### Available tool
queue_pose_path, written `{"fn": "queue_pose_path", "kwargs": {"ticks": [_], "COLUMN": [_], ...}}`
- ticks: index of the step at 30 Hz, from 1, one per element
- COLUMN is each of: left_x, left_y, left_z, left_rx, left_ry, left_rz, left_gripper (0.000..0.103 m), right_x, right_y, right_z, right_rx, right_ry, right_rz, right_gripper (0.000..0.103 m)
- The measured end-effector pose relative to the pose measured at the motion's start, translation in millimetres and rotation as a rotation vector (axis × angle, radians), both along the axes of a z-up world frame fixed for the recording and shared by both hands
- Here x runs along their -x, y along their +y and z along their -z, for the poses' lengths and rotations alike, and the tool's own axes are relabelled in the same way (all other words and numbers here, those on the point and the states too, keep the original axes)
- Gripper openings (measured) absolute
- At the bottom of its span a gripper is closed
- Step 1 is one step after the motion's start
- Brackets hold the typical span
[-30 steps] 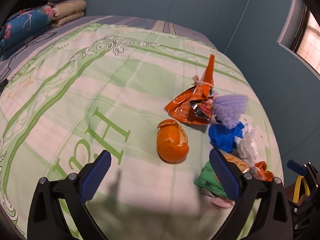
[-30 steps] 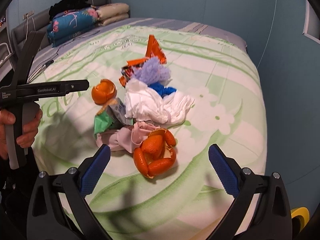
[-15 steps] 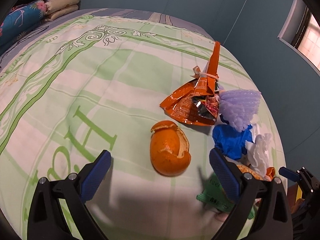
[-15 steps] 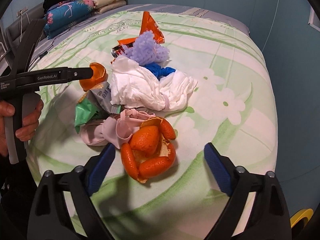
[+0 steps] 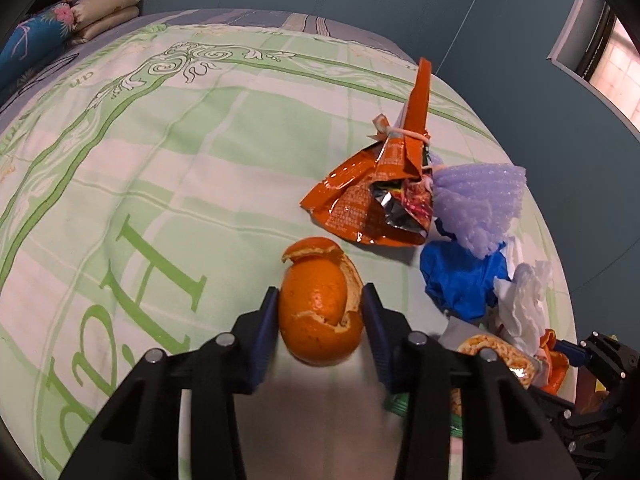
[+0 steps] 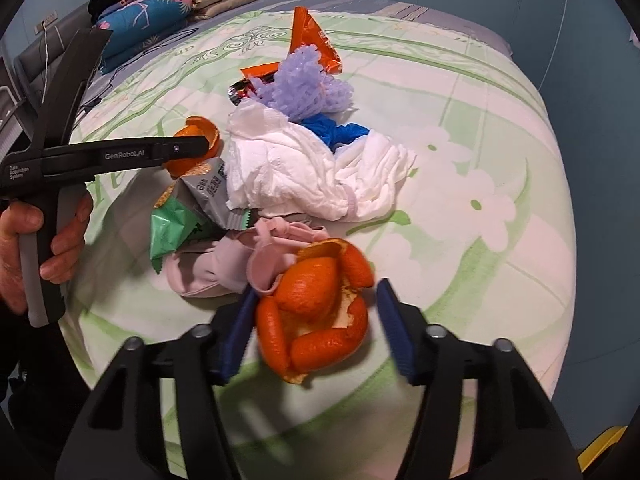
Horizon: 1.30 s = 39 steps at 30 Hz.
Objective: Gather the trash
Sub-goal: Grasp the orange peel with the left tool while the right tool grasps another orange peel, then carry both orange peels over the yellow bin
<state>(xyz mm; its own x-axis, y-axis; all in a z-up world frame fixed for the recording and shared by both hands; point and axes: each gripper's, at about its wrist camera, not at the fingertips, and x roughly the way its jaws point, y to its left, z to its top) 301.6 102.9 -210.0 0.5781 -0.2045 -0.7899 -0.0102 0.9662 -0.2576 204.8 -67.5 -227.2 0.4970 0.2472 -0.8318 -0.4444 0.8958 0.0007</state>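
Cupped peel: orange peel cup (image 5: 320, 316) at lower centre of the left wrist view, lying on the bedspread (image 5: 160, 184).
Left gripper: left gripper (image 5: 320, 324) is closing, its blue pads touching both flanks of the peel cup.
Splayed peel: splayed peel (image 6: 316, 312) at lower centre of the right wrist view, overlapping a pink cloth (image 6: 240, 256).
Right gripper: right gripper (image 6: 316, 328) is closing around the splayed peel; left pad touches it, right pad stands just clear.
Writing: "GenRobot.AI" and "Data Acquisition System" on the left tool's arm; large green letters on the bedspread; small print on the orange wrapper (image 5: 368, 204), unreadable.
Pile: white tissue (image 6: 304, 164), purple foam net (image 6: 304, 80), blue wad (image 6: 340, 132), green packet (image 6: 172, 228).
Open room: bare bedspread across the left of the left wrist view; bed edge curves at right.
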Motion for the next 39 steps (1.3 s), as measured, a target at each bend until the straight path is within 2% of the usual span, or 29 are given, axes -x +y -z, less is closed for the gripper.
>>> {"fn": "queue_pose_path", "kwargs": {"ticks": [4, 10, 16, 22, 39], "left_x": [2, 11, 26, 44, 82], "left_y": [2, 7, 9, 15, 9], "left_z": [-2, -10, -21, -34, -78], "left_rx": [0.012, 0.022, 0.005, 0.019, 0.025], "left_ry": [0.011, 0.002, -0.018, -0.041, -0.132], "left_rz": [-0.009, -0.027, -0.035, -0.056, -0.06], "left_gripper": [0.036, 0.036, 0.036, 0.036, 0.036], "right_x": [3, 6, 14, 26, 76], "right_y": [4, 1, -3, -11, -25], "right_z": [-3, -11, -22, -38, -91], "right_rx": [0.009, -0.017, -0.028, -0.052, -0.09], "right_ry": [-0.015, -0.025, -0.048, -0.054, -0.172], "right_rz": [-0.007, -0.007, -0.014, -0.015, -0.011], "right_gripper": [0.038, 0.032, 0.029, 0.028, 0.028]}}
